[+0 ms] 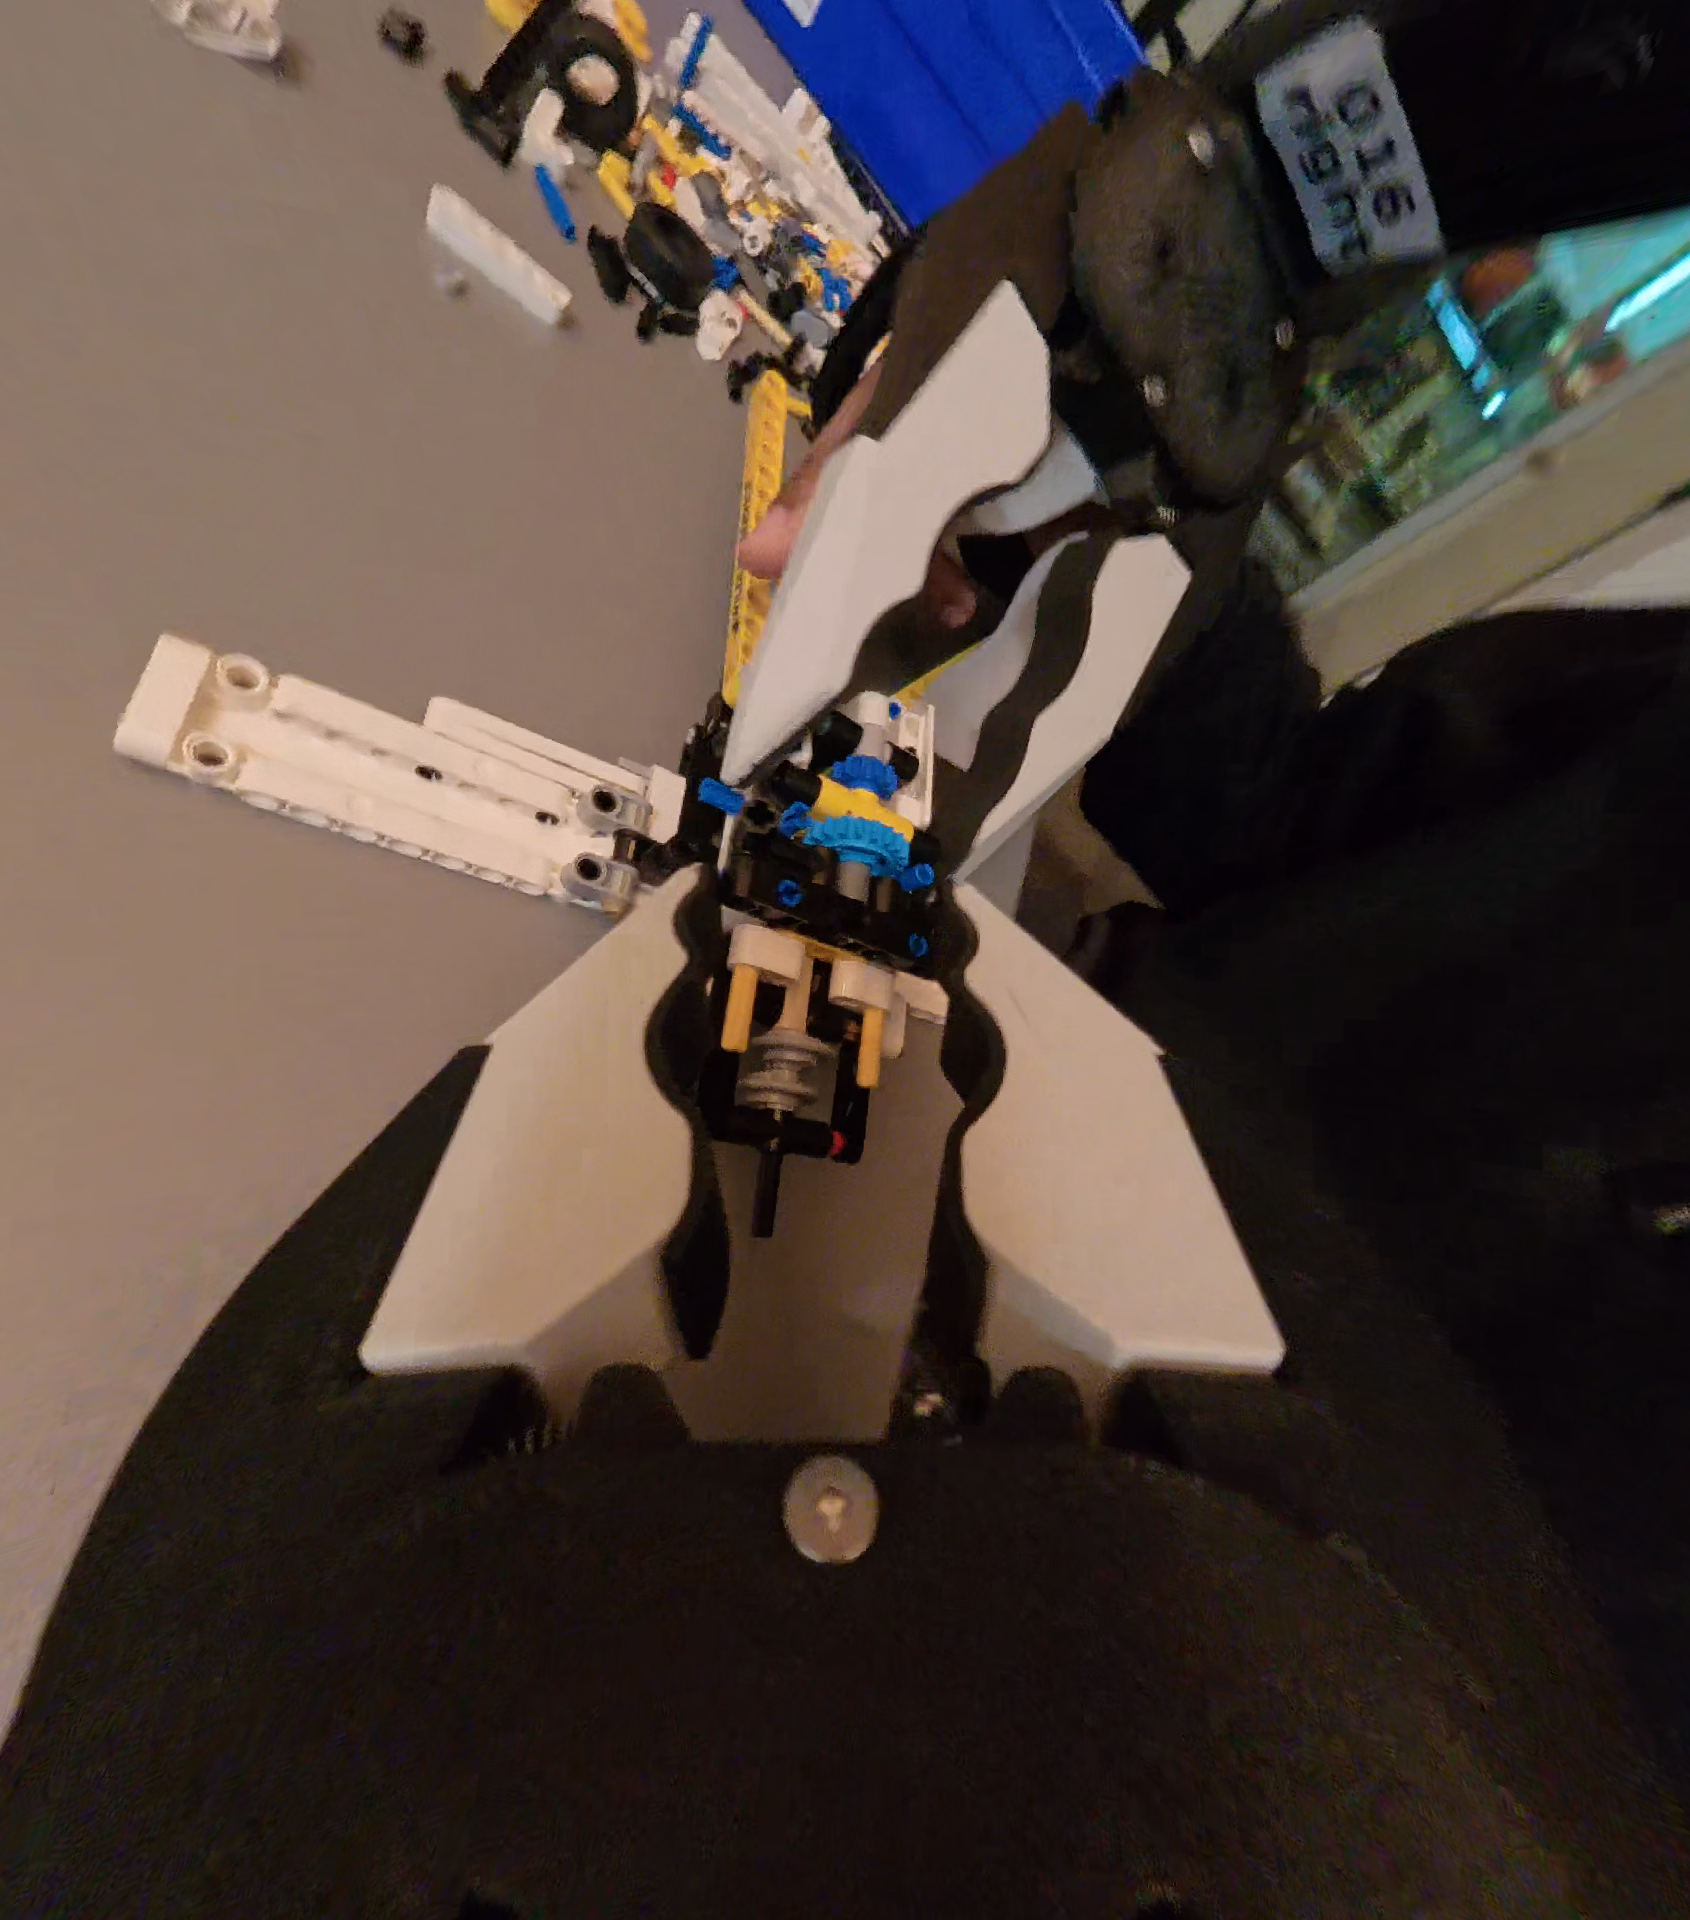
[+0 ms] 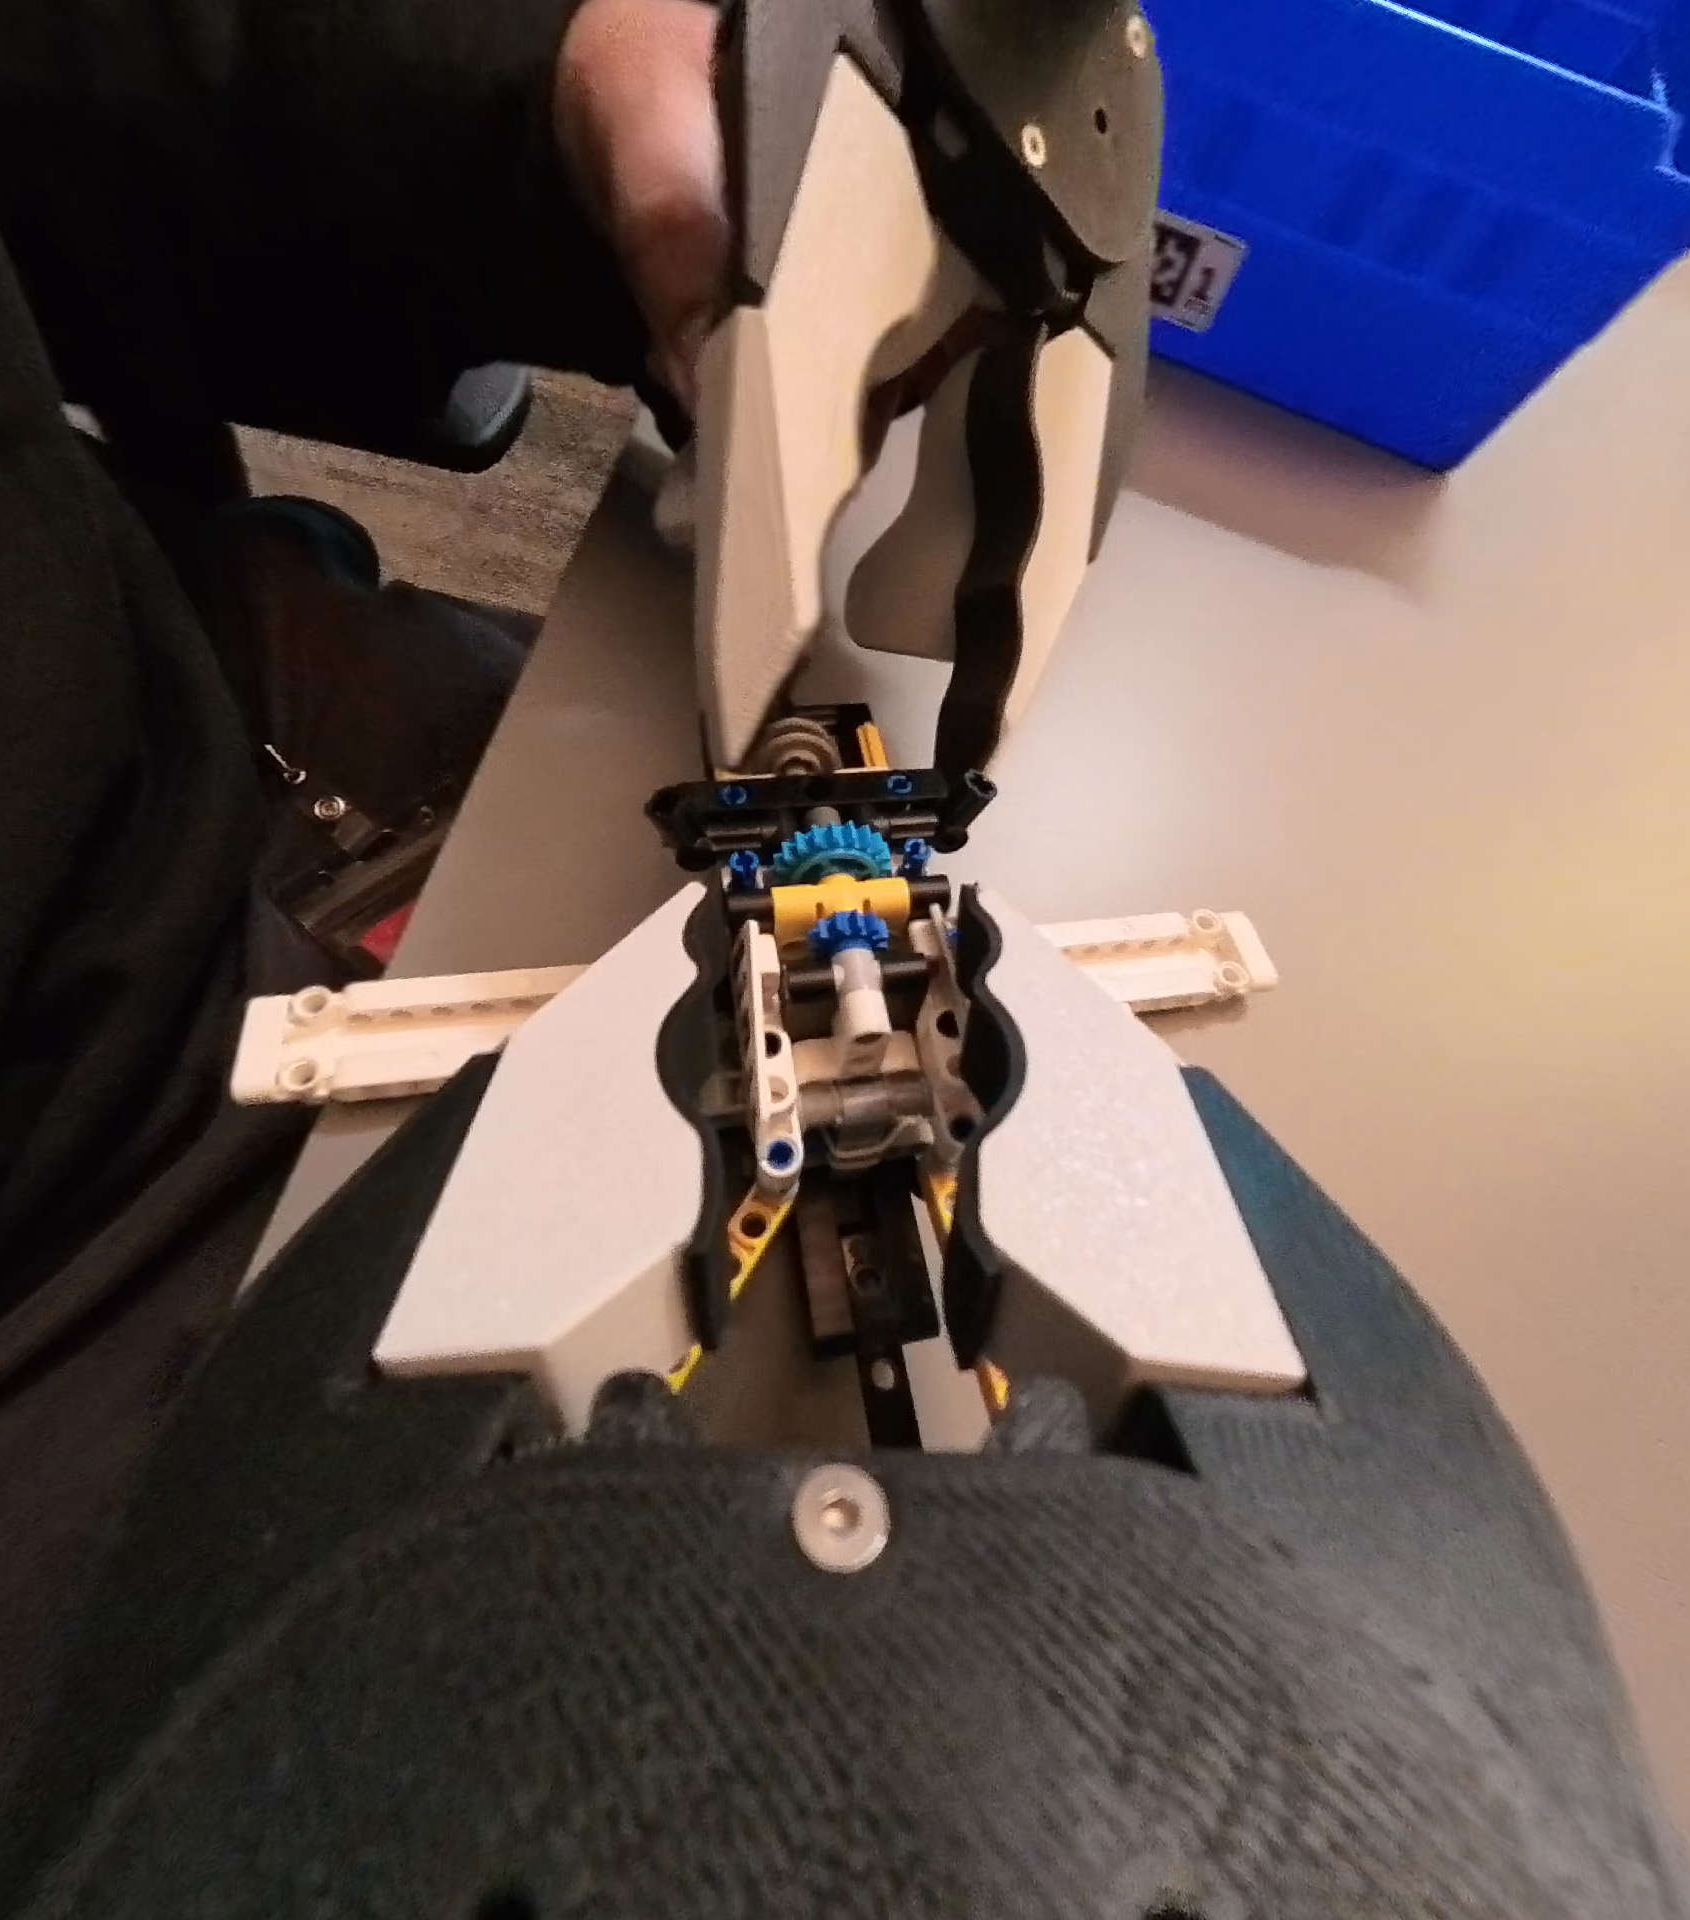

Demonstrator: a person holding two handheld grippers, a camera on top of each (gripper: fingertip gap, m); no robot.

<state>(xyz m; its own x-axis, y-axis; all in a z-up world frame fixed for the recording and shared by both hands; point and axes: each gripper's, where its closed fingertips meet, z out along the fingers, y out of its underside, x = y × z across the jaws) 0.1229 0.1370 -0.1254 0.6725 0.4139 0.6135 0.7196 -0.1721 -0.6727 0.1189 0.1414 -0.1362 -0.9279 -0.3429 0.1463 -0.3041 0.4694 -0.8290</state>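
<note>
A small toy-brick gear assembly (image 1: 825, 831), with a black frame, blue gears, a yellow block and a grey worm gear, hangs above the grey table (image 1: 197, 468). It is held from two ends. My left gripper (image 1: 820, 904) is shut on its black frame at the worm-gear end. My right gripper (image 2: 833, 899) is shut on the white side beams of the same assembly (image 2: 846, 914). Each gripper shows in the other's view, the right one (image 1: 856, 800) from above and the left one (image 2: 851, 764) from the far side. Long white beams (image 2: 373, 1029) stick out sideways from the assembly.
A blue bin (image 2: 1443, 208) stands on the table behind the grippers. A pile of loose white, yellow, black and blue parts (image 1: 695, 208) lies beside it. A person in dark clothes (image 2: 41, 623) is at the table's left edge. My two grippers' fingertips are within a few centimetres of each other.
</note>
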